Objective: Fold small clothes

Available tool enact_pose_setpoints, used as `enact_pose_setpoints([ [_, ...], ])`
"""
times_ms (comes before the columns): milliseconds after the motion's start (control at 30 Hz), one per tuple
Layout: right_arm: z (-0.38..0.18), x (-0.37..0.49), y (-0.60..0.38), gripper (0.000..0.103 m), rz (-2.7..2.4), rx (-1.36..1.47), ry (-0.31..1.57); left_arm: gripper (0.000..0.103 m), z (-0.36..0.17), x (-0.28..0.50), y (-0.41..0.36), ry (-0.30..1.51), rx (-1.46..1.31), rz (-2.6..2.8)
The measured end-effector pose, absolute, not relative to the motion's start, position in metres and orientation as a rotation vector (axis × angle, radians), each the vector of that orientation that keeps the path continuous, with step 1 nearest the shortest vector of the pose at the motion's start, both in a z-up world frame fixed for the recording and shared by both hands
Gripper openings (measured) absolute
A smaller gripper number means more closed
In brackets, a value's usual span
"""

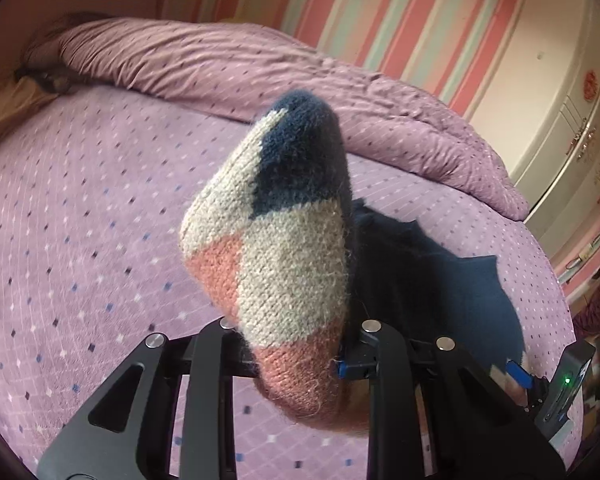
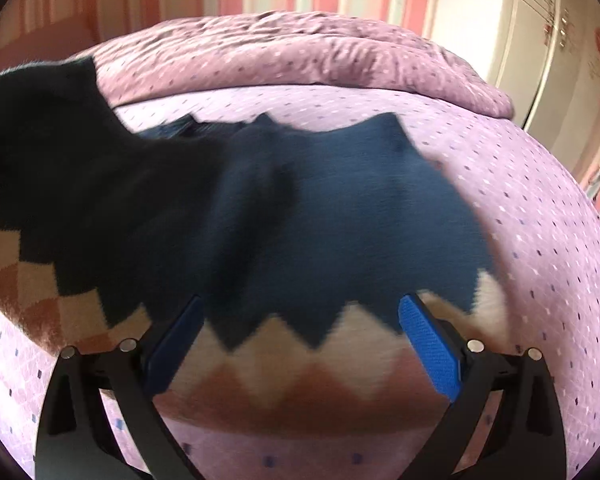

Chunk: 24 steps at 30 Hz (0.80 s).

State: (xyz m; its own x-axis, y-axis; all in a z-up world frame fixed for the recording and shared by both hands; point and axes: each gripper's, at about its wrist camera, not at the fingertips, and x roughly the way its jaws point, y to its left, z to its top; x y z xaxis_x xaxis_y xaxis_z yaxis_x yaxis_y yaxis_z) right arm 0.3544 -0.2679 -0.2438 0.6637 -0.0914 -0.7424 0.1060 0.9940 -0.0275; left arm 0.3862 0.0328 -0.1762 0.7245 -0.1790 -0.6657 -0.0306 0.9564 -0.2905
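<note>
A knitted sweater, navy with beige and salmon diamonds, lies on the bed, its navy body (image 1: pixel 440 280) spread flat (image 2: pixel 340 220). My left gripper (image 1: pixel 300 360) is shut on a patterned fold of it (image 1: pixel 284 248) and holds that fold up off the sheet, towards the camera. In the right wrist view the raised part (image 2: pixel 40 140) hangs dark at the left. My right gripper (image 2: pixel 300 340) is open, with its blue pads (image 2: pixel 428 348) wide apart over the diamond-patterned hem (image 2: pixel 300 364); whether the pads touch the cloth I cannot tell.
The bed has a purple dotted sheet (image 1: pixel 80 220) (image 2: pixel 540 260). A rumpled purple duvet (image 1: pixel 260 64) (image 2: pixel 300 52) lies along its far side. A cream wardrobe (image 1: pixel 560 100) (image 2: pixel 560 40) stands to the right, in front of a striped wall.
</note>
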Motion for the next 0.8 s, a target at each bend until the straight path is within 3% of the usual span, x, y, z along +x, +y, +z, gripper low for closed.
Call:
enact_pose_setpoints([
  [533, -0.206, 0.333, -0.368, 0.098, -0.158, 0.169, 0.749, 0.022, -0.129, 0.387, -0.092, 0.702, -0.13, -0.18],
  [800, -0.2, 0.318, -0.428, 0.098, -0.214, 0.222, 0.73, 0.022, -0.131, 0.372, -0.178, 0.689, -0.022, -0.26],
])
